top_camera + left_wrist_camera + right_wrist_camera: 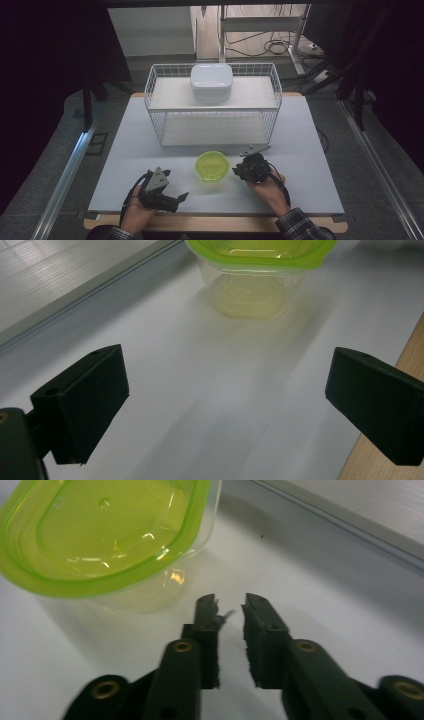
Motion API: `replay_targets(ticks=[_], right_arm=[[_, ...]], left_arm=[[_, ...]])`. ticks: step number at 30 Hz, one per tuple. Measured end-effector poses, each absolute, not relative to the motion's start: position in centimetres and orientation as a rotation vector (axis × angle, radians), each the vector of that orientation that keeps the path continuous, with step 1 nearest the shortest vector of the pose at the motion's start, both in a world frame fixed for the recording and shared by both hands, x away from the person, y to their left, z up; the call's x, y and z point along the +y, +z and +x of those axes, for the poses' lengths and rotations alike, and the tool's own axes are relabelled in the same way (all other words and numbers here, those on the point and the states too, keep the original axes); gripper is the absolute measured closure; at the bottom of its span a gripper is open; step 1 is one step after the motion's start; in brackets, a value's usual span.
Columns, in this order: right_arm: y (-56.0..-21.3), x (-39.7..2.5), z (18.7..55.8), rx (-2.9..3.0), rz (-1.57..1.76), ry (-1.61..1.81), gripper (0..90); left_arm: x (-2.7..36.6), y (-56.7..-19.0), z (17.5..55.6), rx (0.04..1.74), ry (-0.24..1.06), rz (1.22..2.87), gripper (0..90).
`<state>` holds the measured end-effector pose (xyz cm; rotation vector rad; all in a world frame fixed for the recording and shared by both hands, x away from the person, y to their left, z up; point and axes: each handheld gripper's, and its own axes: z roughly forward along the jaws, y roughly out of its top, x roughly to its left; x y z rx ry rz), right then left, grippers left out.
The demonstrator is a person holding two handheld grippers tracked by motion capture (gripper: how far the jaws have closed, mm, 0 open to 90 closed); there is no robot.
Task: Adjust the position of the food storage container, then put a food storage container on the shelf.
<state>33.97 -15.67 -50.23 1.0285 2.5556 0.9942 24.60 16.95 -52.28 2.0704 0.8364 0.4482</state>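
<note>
A clear tub with a lime-green lid (212, 166) stands shut on the white table, near the front and in front of the wire basket. My left gripper (179, 201) lies low at the front left, pointing right toward the tub, about a hand's width short of it. In the left gripper view its jaws (227, 390) stand wide open with nothing between them, and the tub (255, 270) is ahead. My right gripper (236, 171) sits just right of the tub. Its jaws (230, 602) are almost together, hold nothing, and their tips stop just short of the tub's wall (100, 535).
A white wire basket (150, 82) with a shelf stands at the back middle of the table (300, 150). A white lidded box (211, 82) rests on the shelf. The table's wooden front edge (412, 345) runs close to my left gripper. Metal rails flank the table.
</note>
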Motion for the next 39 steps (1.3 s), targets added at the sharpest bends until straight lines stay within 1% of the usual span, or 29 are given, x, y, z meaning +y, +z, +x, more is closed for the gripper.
replay_targets(ticks=[4,6,9,11,13,15,18,22,31,35,39], right_arm=[[-49.9,-16.5,33.8,2.53,1.007,0.998,52.9],[-49.8,-17.0,33.8,2.514,1.002,1.029,42.4],[-49.9,-17.7,33.8,2.492,1.02,1.058,29.4],[-50.0,-18.1,33.9,2.489,1.031,1.079,25.3],[-50.1,-18.3,33.9,2.489,1.027,1.097,19.2],[-50.2,-18.4,33.8,2.49,1.019,1.102,15.8],[-50.5,-18.3,33.8,2.501,0.998,1.091,10.9],[-50.6,-18.1,33.7,2.51,0.969,1.083,7.4],[-50.4,-18.5,34.1,2.482,0.984,1.11,5.2],[-49.8,-18.4,34.0,2.467,0.983,1.116,3.8],[-49.1,-18.5,34.0,2.479,1.012,1.195,2.2]], left_arm=[[17.2,-52.3,24.7,0.849,0.449,2.069,3.4],[17.2,-52.4,24.7,0.851,0.453,2.073,3.4],[17.1,-52.4,24.7,0.847,0.455,2.085,3.4],[17.1,-52.5,24.7,0.847,0.454,2.088,3.4],[17.1,-52.5,24.7,0.85,0.453,2.089,3.4],[17.1,-52.5,24.7,0.85,0.451,2.092,3.4],[17.1,-52.6,24.7,0.849,0.45,2.094,3.4],[17.0,-52.6,24.7,0.847,0.451,2.096,3.4],[17.1,-52.6,24.7,0.848,0.45,2.094,3.4],[17.0,-52.6,24.7,0.847,0.449,2.098,3.4],[17.0,-52.6,24.7,0.843,0.451,2.105,3.5]])
